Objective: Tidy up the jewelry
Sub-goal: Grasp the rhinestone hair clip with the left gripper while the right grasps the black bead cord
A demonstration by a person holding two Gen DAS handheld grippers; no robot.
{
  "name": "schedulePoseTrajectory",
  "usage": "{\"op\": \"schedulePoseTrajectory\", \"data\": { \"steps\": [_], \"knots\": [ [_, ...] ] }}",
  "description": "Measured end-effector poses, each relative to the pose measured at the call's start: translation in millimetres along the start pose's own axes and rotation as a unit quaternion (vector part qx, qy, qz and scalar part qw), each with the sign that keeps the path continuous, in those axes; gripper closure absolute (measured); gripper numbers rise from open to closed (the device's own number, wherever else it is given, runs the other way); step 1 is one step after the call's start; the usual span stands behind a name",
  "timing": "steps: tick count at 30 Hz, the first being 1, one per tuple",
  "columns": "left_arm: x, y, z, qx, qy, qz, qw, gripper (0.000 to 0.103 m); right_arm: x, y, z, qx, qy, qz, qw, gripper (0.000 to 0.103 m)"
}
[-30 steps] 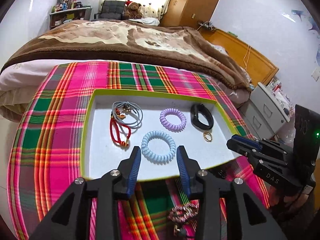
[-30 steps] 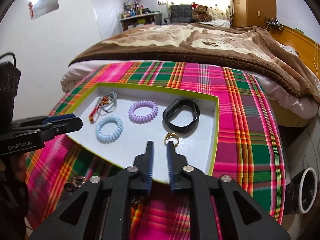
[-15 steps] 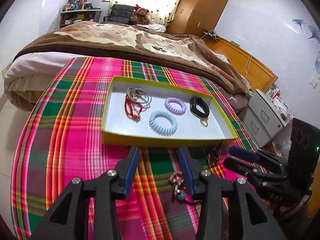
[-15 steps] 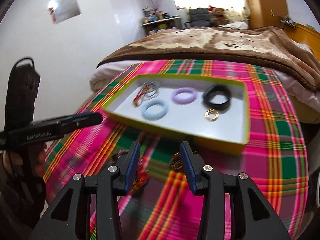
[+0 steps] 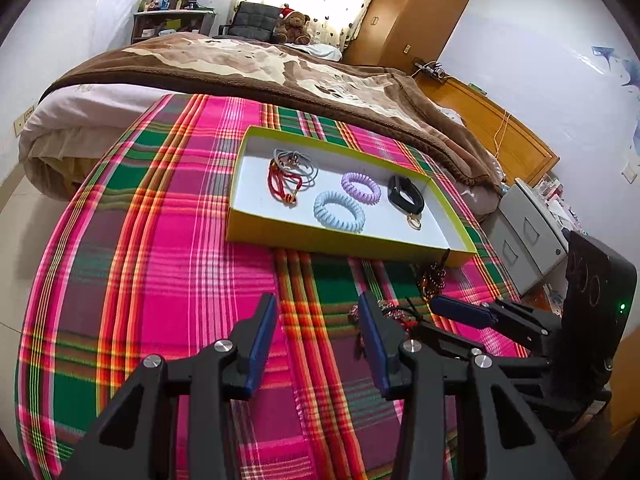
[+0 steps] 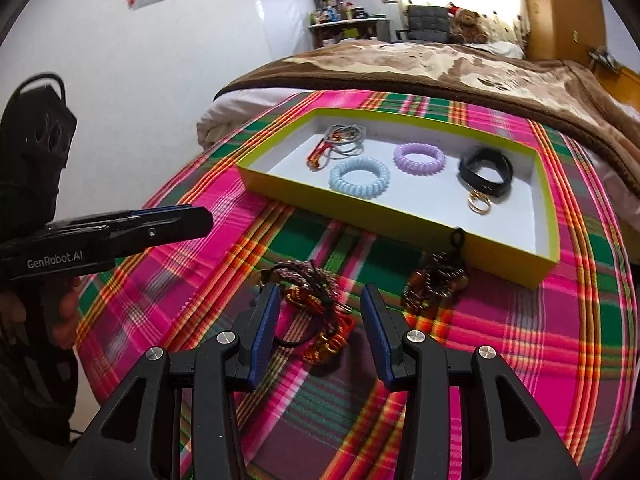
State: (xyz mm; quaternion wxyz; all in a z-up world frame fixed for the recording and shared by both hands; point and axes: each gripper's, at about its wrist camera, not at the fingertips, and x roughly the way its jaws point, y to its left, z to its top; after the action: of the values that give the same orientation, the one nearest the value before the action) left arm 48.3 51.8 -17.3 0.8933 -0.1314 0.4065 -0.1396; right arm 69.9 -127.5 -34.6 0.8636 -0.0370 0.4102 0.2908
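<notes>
On the plaid cloth (image 6: 520, 344) that covers the counter sits a shallow tray with a yellow-green rim (image 6: 550, 200) and a white floor. Inside it, from the left in the right wrist view, lie a tangle of grey and red cords (image 6: 340, 140), a pale blue coil band (image 6: 359, 178), a lilac coil band (image 6: 419, 158), a black strap (image 6: 486, 170) and, just in front of the strap, a small gold ring (image 6: 479, 202).

Outside the tray, on the cloth near its front wall, lie two loose heaps: a pile of braided red and orange bracelets (image 6: 316, 312) and a dark beaded piece (image 6: 436, 280) close to the tray's near corner, possibly touching it, though the blur makes that hard to judge.

The right gripper (image 6: 320, 320) hangs over the braided pile with its jaws spread apart, the pile showing between the fingers but not pinched. The left gripper (image 5: 316, 332) is likewise released, with only bare cloth between its fingers. It stands to the left of the right gripper.

A bed with a brown blanket (image 5: 260, 64) lies beyond the counter.
</notes>
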Motion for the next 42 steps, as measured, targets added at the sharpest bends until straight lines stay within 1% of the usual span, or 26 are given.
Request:
{"op": "schedulePoseTrajectory", "data": {
  "steps": [2, 3, 4, 5, 6, 8, 9, 13, 17, 21, 28, 34, 36, 40, 42],
  "knots": [
    [-1.5, 1.5, -2.1, -0.002, 0.0, -0.001, 1.0, 0.059, 4.5, 2.5, 0.9, -0.006, 0.008, -0.006, 1.0, 0.06],
    [-1.5, 2.1, -2.4, -0.004, 0.001, 0.0, 1.0, 0.059, 7.0, 4.6, 1.1, -0.013, 0.012, -0.014, 1.0, 0.062],
    [-2.2, 2.4, -3.8, -0.004, 0.0, 0.001, 1.0, 0.059, 8.4, 6.7, 0.8, -0.019, 0.012, -0.019, 1.0, 0.067],
    [-2.4, 2.8, -4.3, -0.004, 0.0, 0.001, 1.0, 0.059, 9.3, 7.0, 0.8, -0.021, 0.012, -0.022, 0.999, 0.081],
    [-2.5, 3.0, -5.2, -0.004, 0.001, 0.001, 1.0, 0.059, 9.6, 7.6, 0.3, -0.023, 0.012, -0.023, 0.999, 0.089],
    [-2.6, 3.6, -5.6, -0.004, 0.002, 0.004, 1.0, 0.059, 10.0, 7.4, -1.0, -0.023, 0.014, -0.022, 0.999, 0.095],
    [-2.7, 4.2, -5.8, -0.005, 0.002, 0.004, 1.0, 0.059, 8.9, 7.7, -1.8, -0.024, 0.011, -0.021, 0.999, 0.096],
    [-3.2, 5.6, -7.1, -0.009, 0.002, 0.005, 0.9999, 0.059, -0.3, 8.6, -2.8, -0.019, -0.005, -0.012, 1.0, 0.096],
    [-2.5, 5.2, -7.9, -0.007, 0.004, 0.004, 1.0, 0.059, -17.6, -2.4, -1.9, 0.024, -0.038, 0.015, 0.999, 0.096],
    [1.5, 0.8, -7.3, -0.002, 0.01, -0.001, 1.0, 0.059, -36.2, -12.2, -2.4, 0.052, -0.065, 0.019, 0.996, 0.096],
    [15.1, -15.2, -7.9, 0.018, 0.027, -0.013, 0.9994, 0.056, -63.9, -34.6, -10.5, 0.095, -0.097, -0.002, 0.991, 0.096],
    [30.7, -32.0, -4.0, 0.044, 0.045, -0.018, 0.9979, 0.055, -72.0, -45.2, -17.5, 0.113, -0.104, -0.004, 0.988, 0.096],
    [37.5, -38.4, -2.9, 0.057, 0.055, -0.027, 0.9965, 0.054, -72.1, -46.9, -18.6, 0.116, -0.105, -0.004, 0.988, 0.096],
    [51.3, -48.2, -2.0, 0.077, 0.072, -0.026, 0.9941, 0.054, -71.1, -50.1, -20.7, 0.121, -0.103, -0.001, 0.987, 0.096],
    [54.8, -51.3, -1.7, 0.088, 0.077, -0.033, 0.9926, 0.054, -70.2, -51.2, -22.5, 0.123, -0.103, 0.004, 0.987, 0.096]
  ]
}}
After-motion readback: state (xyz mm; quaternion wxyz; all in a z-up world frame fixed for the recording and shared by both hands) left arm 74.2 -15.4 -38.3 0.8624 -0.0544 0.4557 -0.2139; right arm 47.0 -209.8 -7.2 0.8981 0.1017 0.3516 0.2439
